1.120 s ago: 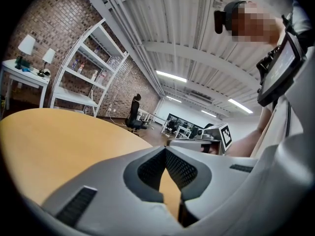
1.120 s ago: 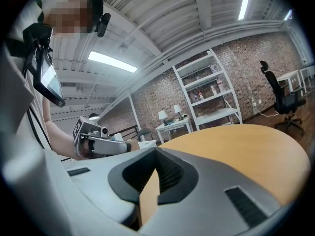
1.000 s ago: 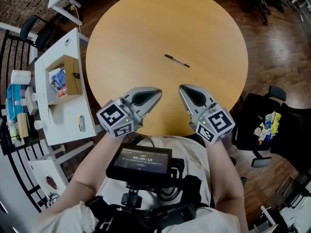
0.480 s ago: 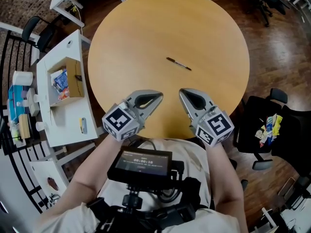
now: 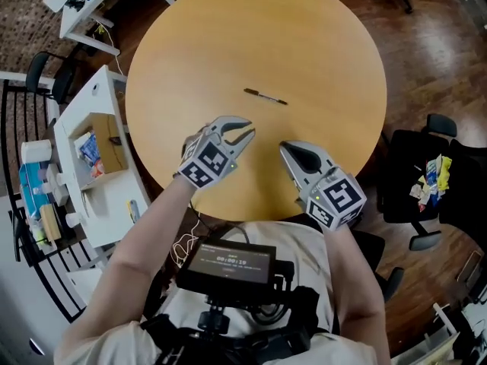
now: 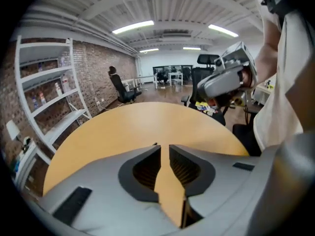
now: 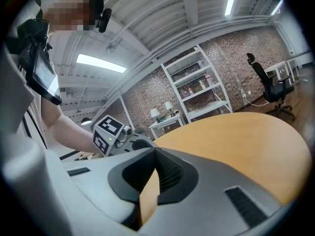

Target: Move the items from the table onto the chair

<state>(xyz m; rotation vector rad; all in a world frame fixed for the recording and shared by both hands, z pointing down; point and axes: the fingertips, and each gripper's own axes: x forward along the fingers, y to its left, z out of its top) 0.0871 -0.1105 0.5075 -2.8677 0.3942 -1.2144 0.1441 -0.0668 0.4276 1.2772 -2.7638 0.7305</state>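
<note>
A thin black pen (image 5: 265, 96) lies alone near the middle of the round wooden table (image 5: 304, 36). My left gripper (image 5: 243, 133) hovers over the table's near side, a short way short of the pen. Its jaws are opening, with a narrow gap and nothing between them (image 6: 163, 149). My right gripper (image 5: 286, 149) stays near the table's front edge with its jaws shut and empty (image 7: 154, 152). To the right of the table stands the black chair (image 5: 411, 175), holding a small heap of colourful items (image 5: 431, 179).
A white side table (image 5: 91, 181) with an open cardboard box (image 5: 97, 144) stands left of the round table. Beside it is a rack of bottles (image 5: 34, 196). More black office chairs (image 5: 47, 67) stand around on the wooden floor.
My left gripper has moved forward over the table toward the pen, and its jaws have parted. The right gripper has hardly moved.
</note>
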